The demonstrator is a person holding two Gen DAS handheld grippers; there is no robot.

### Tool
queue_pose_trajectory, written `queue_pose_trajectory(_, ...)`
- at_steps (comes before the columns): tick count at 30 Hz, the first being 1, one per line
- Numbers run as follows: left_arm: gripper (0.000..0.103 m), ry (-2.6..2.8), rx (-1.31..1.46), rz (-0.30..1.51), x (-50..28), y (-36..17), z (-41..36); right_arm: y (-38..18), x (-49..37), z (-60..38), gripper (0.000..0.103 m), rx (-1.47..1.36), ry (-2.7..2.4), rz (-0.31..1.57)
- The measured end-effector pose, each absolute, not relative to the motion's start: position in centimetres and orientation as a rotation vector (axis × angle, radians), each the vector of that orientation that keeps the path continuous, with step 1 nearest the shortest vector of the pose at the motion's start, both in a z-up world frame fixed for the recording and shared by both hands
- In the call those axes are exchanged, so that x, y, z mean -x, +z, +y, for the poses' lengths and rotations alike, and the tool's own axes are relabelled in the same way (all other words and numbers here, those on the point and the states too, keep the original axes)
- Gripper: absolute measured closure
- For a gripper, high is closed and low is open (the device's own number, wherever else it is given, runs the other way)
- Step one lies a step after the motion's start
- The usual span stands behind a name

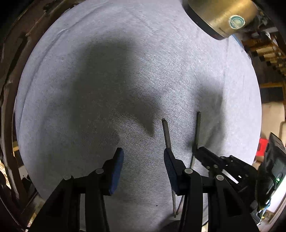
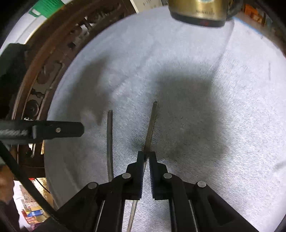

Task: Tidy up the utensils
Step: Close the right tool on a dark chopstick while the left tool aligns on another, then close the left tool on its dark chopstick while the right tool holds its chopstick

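Observation:
Two thin metal utensils lie side by side on the grey cloth (image 1: 125, 80). My right gripper (image 2: 146, 157) is shut on the right utensil (image 2: 151, 123), whose handle runs out past the pads. In the left wrist view that same utensil (image 1: 198, 128) stands beside the right gripper (image 1: 201, 151). The other utensil (image 2: 110, 139) rests on the cloth to the left; in the left wrist view this utensil (image 1: 166, 133) passes behind my left gripper's right finger. My left gripper (image 1: 143, 158) is open with nothing between its blue pads. One of its fingers (image 2: 59, 130) shows left of that utensil, apart from it.
A brass-coloured round vessel (image 1: 219, 16) with a dark base band stands at the cloth's far edge, also seen as the vessel (image 2: 198, 10) from the right wrist. Carved dark wooden furniture (image 2: 44, 71) borders the cloth on the left. Cluttered shelves (image 1: 268, 53) lie beyond the right edge.

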State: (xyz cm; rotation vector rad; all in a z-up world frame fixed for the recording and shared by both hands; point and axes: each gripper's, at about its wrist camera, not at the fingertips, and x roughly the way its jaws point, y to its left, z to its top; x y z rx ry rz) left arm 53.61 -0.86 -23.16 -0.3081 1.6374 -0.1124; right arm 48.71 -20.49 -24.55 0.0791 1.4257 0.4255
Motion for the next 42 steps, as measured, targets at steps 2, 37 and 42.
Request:
queue_pose_trajectory(2,0.056,-0.104,0.324,1.648,-53.7,-23.6,-0.2,-24.9,-49.3,-20.0,0.094,-0.09,0.419,1.455)
queue_pose_trajectory(37,0.055,0.002,0.405,1.74,-46.3,-24.5,-5.1,-25.0,-49.3,-26.2,0.097,-0.008,0.111,1.457)
queue_pose_trajectory(42,0.054,0.037,0.388,1.724,-46.4,-25.4,-6.2,-25.7,-48.8,-27.2,0.097,-0.035,0.117,1.468)
